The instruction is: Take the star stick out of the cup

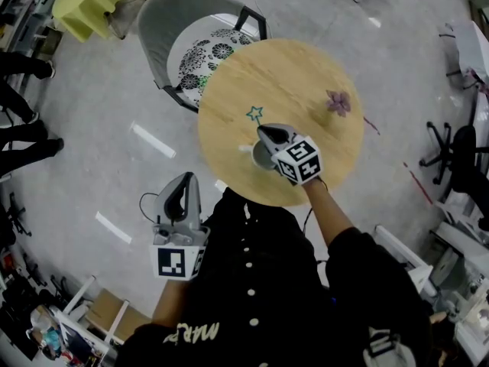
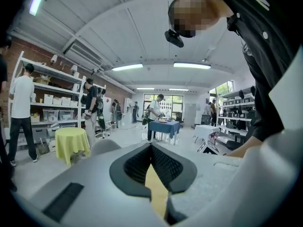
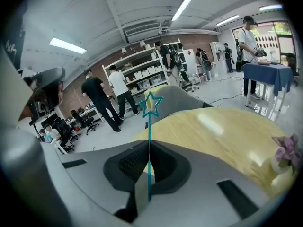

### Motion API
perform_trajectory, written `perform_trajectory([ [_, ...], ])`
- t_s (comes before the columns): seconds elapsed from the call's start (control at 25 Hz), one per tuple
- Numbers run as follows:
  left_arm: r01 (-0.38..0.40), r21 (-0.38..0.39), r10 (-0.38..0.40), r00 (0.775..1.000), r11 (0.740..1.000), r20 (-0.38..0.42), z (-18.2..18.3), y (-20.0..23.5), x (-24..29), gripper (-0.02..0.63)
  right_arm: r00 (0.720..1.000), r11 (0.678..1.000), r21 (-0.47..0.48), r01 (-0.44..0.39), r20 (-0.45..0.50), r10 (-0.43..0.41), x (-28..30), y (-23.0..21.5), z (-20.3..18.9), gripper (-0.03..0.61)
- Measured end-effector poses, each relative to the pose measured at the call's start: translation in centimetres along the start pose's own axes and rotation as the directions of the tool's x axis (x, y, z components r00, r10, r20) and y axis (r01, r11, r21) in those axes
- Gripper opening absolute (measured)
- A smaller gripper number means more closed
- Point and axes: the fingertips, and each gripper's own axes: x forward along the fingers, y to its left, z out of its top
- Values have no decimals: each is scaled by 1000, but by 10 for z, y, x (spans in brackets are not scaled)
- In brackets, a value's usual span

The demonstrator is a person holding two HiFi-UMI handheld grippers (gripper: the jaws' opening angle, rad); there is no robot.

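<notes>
1. The right tool (image 3: 149, 144) is clenched on the star stick (image 3: 149, 126), its thin teal shaft pinched between the pads and the star above the tips.
2. The stick's lower end drops toward the cup (image 1: 260, 157) on the round counter (image 1: 306, 82); the tool hides whether it sits inside.
3. The left tool (image 2: 151, 148) is clenched on nothing, held off the counter's edge.
</notes>
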Motion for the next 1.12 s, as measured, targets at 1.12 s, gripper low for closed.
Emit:
perform_trajectory([
  [1.12, 76, 23, -79, 985, 997, 153, 77, -22, -9, -2, 877, 992, 35, 122, 464, -124, -157, 52, 135, 8],
])
